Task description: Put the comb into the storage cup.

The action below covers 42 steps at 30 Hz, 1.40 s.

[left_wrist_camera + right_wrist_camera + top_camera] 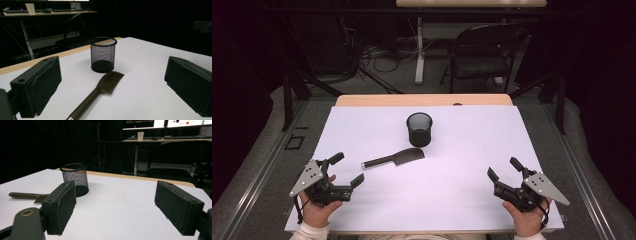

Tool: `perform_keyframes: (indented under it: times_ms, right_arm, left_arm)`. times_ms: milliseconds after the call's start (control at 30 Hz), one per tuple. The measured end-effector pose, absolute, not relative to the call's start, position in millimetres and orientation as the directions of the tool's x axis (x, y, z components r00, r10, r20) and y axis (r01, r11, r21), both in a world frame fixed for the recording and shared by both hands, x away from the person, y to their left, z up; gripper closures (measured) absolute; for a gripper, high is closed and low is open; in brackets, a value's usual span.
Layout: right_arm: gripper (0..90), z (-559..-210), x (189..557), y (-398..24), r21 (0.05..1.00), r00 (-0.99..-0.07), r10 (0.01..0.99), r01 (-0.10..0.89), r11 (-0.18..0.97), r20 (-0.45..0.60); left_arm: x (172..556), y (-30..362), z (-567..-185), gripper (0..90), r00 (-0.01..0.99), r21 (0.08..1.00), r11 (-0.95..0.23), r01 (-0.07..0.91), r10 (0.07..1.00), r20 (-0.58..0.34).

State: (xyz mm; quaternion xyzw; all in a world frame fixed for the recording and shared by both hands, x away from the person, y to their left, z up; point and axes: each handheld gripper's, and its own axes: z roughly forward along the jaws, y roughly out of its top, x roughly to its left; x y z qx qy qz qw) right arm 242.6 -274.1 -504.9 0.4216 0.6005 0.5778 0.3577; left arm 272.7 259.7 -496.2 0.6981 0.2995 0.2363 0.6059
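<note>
A black mesh cup (419,129) stands upright at the middle back of the white table sheet (452,190). Just in front of it lies a dark comb (397,159), its handle pointing left. My left gripper (348,169) is held low at the front left, open and empty, aimed at the comb (100,90) and the cup (103,53). At the front right my right gripper (503,168) is also open with nothing between its fingers. In the right gripper view, its jaws (115,192) frame bare table, with the cup (75,178) and comb handle (23,195) off to the left.
The sheet covers a wooden table whose far edge (422,100) shows at the back. Beyond it on the floor stand a folding chair (484,52), a desk leg (419,55) and cables. Dark rails run along both sides of the table.
</note>
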Motion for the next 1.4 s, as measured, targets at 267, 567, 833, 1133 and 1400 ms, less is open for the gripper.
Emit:
perform_keyframes:
  times_ms: [267,567,833,1133,1400]
  right_arm:
    - [19.3,-506.1,241.9,-275.2,0.995,-0.389,0.92,0.095,-0.015,0.051]
    - [19.9,-507.6,242.7,-273.6,0.994,-0.392,0.919,0.106,0.008,0.034]
    - [19.9,-508.0,241.1,-272.3,0.994,-0.391,0.92,0.109,0.016,0.028]
    - [19.9,-509.5,243.9,-272.1,0.993,-0.385,0.922,0.122,0.008,0.04]
    - [19.9,-510.6,244.8,-271.8,0.991,-0.388,0.92,0.132,0.002,0.049]
  left_arm:
    - [273.8,257.1,-497.9,8.2,0.714,0.984,-0.11,0.136,0.7,-0.02]
    - [278.2,250.6,-497.0,17.6,0.72,0.977,-0.132,0.166,0.693,-0.029]
    - [284.8,243.9,-483.0,29.5,0.72,0.969,-0.132,0.207,0.691,-0.059]
    - [309.4,233.0,-465.6,42.5,0.702,0.948,-0.164,0.274,0.708,-0.08]
    - [337.6,222.2,-463.0,48.0,0.677,0.918,-0.199,0.344,0.73,-0.095]
